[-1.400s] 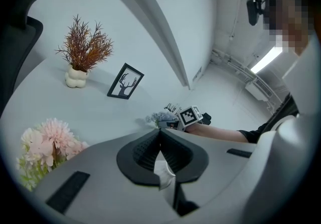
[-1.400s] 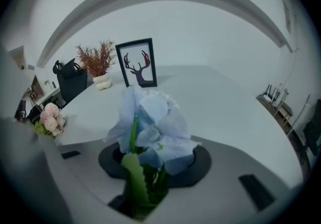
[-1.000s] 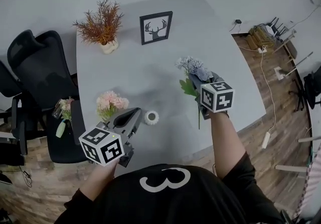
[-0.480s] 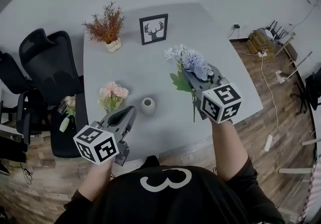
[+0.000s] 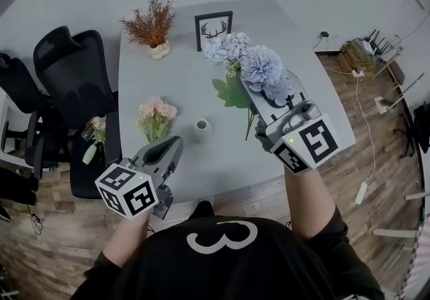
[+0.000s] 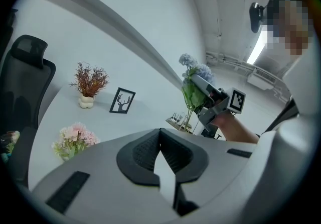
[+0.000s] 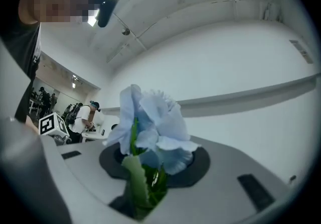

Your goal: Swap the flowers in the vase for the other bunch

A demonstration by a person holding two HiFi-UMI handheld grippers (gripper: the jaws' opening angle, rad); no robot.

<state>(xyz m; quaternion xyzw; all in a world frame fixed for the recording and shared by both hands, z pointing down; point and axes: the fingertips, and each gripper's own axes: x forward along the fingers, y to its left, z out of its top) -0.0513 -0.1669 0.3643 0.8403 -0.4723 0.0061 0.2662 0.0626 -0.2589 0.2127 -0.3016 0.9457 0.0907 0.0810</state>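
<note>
My right gripper is shut on the stems of a pale blue flower bunch, held high over the grey table. Its green stem hangs below the jaws. In the right gripper view the blue blooms fill the space between the jaws. A small white vase stands on the table with nothing in it. A pink bunch lies just left of the vase. My left gripper is shut and holds nothing, near the table's front edge, pointing toward the vase.
A rust-coloured dried plant in a white pot and a framed deer picture stand at the table's far side. Black office chairs sit to the left, one with flowers on it. Cables lie on the floor at right.
The right gripper has lifted the blue bunch well up off the table and tipped it upward. The left gripper has shifted a little and stays shut.
</note>
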